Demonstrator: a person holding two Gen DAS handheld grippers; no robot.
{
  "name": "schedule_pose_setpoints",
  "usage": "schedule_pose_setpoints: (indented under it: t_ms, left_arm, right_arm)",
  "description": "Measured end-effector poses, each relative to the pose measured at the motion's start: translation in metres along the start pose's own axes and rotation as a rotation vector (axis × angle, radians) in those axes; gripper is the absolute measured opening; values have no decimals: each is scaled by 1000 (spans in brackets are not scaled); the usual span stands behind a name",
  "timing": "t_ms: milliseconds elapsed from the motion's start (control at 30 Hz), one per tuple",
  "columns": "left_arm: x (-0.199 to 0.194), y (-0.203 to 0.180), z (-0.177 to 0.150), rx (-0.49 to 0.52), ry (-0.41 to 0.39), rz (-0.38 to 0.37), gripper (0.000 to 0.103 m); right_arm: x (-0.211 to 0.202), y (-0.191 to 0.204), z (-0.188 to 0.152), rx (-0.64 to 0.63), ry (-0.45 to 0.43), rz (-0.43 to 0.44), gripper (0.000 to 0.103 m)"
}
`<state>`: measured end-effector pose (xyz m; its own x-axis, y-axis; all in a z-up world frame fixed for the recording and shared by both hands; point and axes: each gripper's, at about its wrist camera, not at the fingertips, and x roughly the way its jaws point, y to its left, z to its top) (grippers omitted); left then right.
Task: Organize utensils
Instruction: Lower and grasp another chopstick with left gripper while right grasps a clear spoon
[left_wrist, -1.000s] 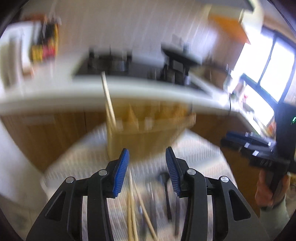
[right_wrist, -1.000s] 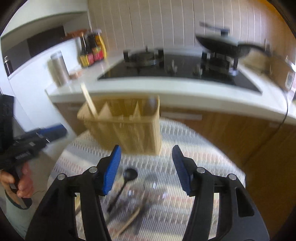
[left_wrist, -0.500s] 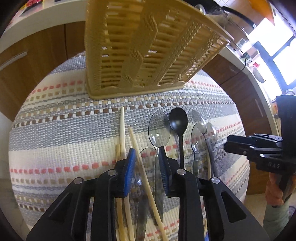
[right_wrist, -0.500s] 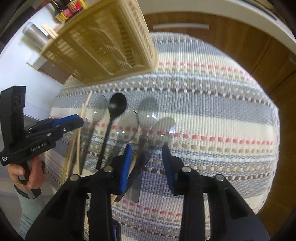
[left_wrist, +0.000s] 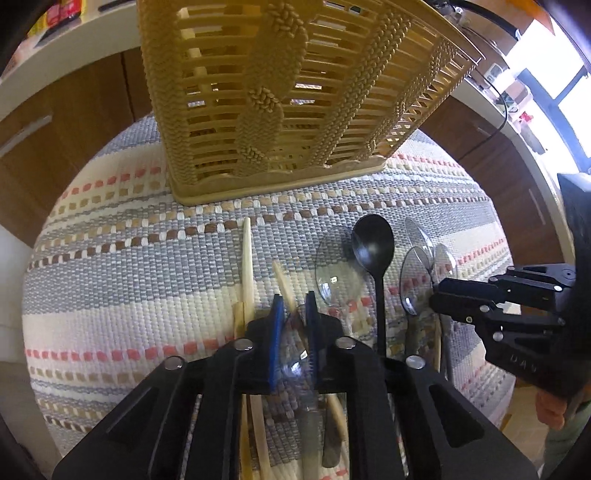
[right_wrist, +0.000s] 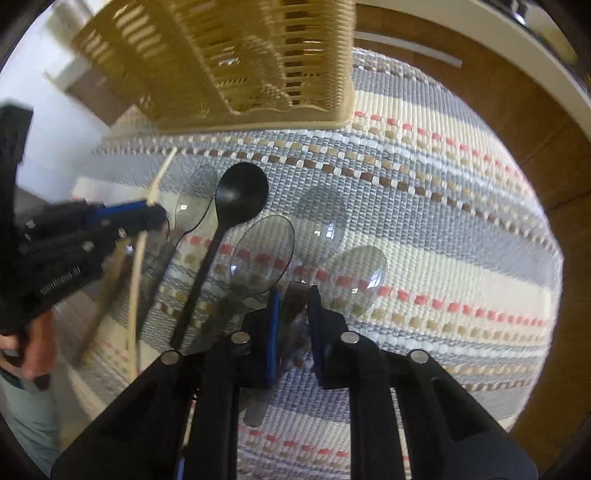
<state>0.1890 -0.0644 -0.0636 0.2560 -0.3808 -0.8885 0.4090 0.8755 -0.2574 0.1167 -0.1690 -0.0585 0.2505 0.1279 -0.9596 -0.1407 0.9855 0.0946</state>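
While both grippers sit low over the striped woven mat (left_wrist: 122, 295) that covers the bench, each has its jaws drawn narrow around a clear plastic spoon. The left gripper (left_wrist: 294, 339) has its blue pads either side of a transparent spoon (left_wrist: 295, 363) lying among the wooden chopsticks (left_wrist: 246, 258); whether the pads actually press on it I cannot tell. The right gripper (right_wrist: 293, 332) has its jaws almost together about the handle of another clear spoon (right_wrist: 295, 295), and again contact is unclear in the blur. Between the two lie a black spoon (right_wrist: 242, 194) and several more clear spoons (right_wrist: 264, 251), bowls pointing toward the far edge of the mat, some overlapping. A tan slotted utensil basket (left_wrist: 280, 92) stands upright at the mat's far edge, just beyond the spoon bowls and chopstick tips. Wooden cabinet fronts (right_wrist: 517, 122) lie behind the bench.
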Motion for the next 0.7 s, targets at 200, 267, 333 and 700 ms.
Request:
schedule_pose_setpoints:
  t_ms: [200,267,333,700]
  left_arm:
    - [-15,0,-3,-16,-64,-52,2]
    - [-21,1,-5,-23,-82,-65,2]
    - [-29,4,-7,-23,-100,-65,2]
    - [-68,55,-20,-70,-175,-73,2]
  right_arm:
    - [-7,8,-12,-17,-55,-18,1]
    - [-11,3,-13,-13,-66,-10,0]
    - [-10,2,-16,-5,-66,-8,0]
    - [-40,-57,-13,78,-140,31,0]
